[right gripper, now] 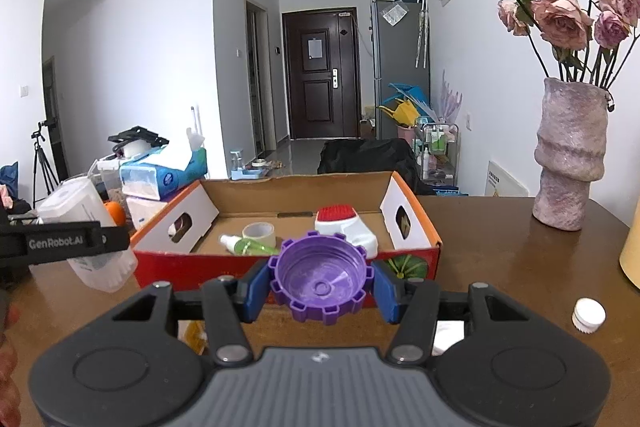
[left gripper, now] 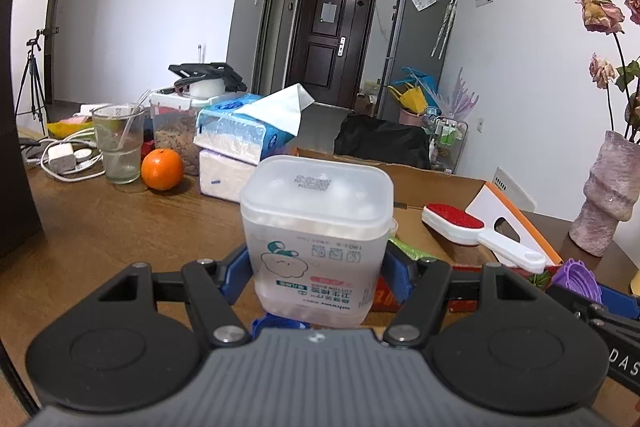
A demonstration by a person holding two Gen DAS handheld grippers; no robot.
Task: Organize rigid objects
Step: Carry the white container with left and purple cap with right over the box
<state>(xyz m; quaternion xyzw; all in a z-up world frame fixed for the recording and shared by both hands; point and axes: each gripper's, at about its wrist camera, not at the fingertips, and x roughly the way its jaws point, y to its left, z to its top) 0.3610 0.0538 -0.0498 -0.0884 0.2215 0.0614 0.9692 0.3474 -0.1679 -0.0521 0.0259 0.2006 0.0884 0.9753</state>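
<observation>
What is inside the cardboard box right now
The cardboard box holds a tape roll, a green bottle and a red-and-white brush. The purple cap hides the floor nearest the camera.

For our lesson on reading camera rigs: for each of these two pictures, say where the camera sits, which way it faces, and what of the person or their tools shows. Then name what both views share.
Left wrist: sits on the left gripper, facing along its fingers across the table; it holds a cotton swab box.
Right wrist: sits on the right gripper, facing the cardboard box; it holds a purple cap.
Shared: the cardboard box, lint brush, vase, dark door.
</observation>
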